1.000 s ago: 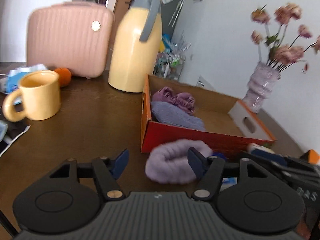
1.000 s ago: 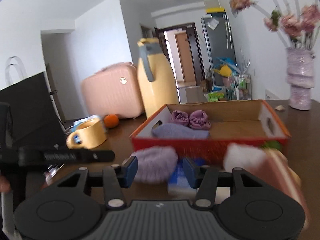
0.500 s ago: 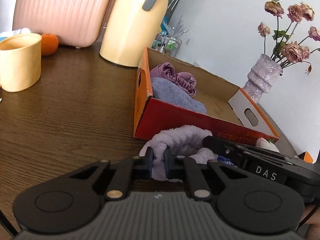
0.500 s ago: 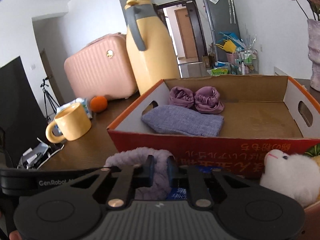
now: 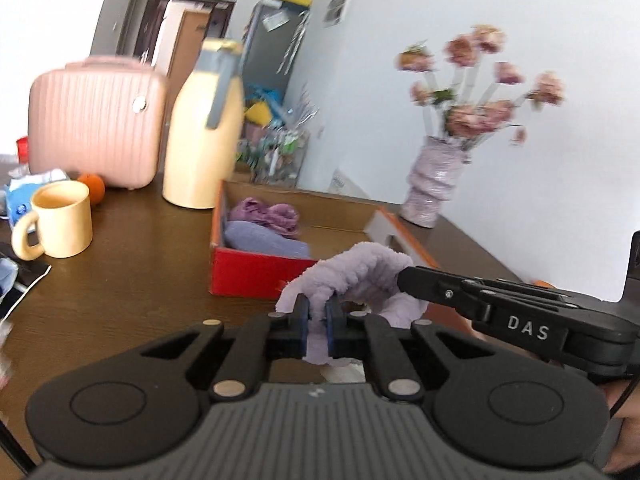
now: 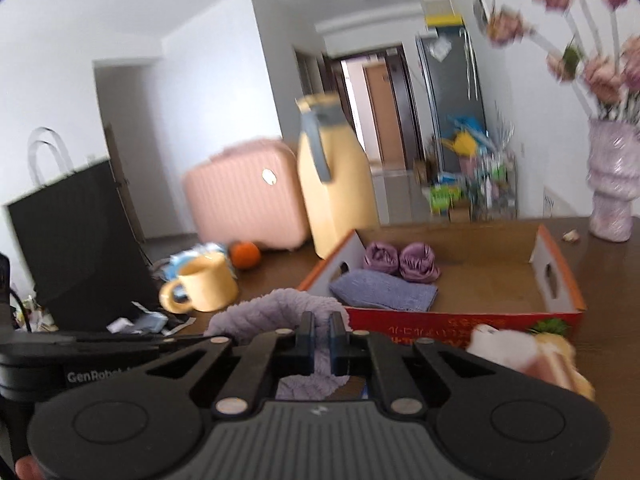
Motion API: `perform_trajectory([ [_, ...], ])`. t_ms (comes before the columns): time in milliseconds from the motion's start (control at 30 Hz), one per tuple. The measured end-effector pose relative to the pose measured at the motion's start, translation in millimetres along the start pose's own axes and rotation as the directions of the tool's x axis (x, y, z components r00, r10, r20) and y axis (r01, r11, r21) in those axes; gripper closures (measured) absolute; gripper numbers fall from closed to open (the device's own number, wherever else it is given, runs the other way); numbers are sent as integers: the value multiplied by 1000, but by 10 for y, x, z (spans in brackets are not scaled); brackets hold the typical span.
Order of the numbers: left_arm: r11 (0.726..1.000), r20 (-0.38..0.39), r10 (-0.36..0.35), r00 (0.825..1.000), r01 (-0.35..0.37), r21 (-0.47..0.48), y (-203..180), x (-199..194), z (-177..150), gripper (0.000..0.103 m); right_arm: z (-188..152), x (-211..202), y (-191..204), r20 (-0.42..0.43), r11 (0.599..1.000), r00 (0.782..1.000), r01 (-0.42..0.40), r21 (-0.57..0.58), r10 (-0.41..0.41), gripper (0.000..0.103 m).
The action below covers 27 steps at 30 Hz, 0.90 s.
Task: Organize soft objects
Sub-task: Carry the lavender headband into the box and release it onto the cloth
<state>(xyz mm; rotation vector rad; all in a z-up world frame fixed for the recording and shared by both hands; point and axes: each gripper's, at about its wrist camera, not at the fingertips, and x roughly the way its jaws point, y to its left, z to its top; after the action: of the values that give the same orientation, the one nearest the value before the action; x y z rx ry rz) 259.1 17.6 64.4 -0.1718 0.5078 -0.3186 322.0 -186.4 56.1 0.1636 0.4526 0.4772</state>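
Cardboard box stands just behind the gripped fluffy headband.

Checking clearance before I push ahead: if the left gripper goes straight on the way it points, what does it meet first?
Probably the box's red front wall. The left gripper, shut on the fluffy band, points slightly down toward it, though depth is unclear.

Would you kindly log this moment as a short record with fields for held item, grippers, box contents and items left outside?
held item: fluffy lilac headband, off the table, in front of the box
left gripper: shut on the headband
right gripper: shut on the same headband
box: red cardboard tray holding a folded lilac cloth and two purple scrunchies
left outside: white plush toy by the box front
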Motion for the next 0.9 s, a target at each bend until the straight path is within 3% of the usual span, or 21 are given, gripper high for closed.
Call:
perform_trajectory([
  [167,999,37,-52,998,52,2,-365,-630,-521,94,-402,-986,193,85,999,996,-29,-24,31,96],
  [367,996,7,-64,998,64,55,-649,-978,-990,94,-1112,-1774,260,99,998,995,-30,53,25,96],
  [567,994,20,-74,997,72,87,-775,-1159,-1152,94,-1440,-2101,378,131,998,991,-20,64,12,96],
  [900,992,63,-83,995,77,95,-766,-1275,-1088,94,-1433,-2294,495,180,999,984,-11,41,3,96],
])
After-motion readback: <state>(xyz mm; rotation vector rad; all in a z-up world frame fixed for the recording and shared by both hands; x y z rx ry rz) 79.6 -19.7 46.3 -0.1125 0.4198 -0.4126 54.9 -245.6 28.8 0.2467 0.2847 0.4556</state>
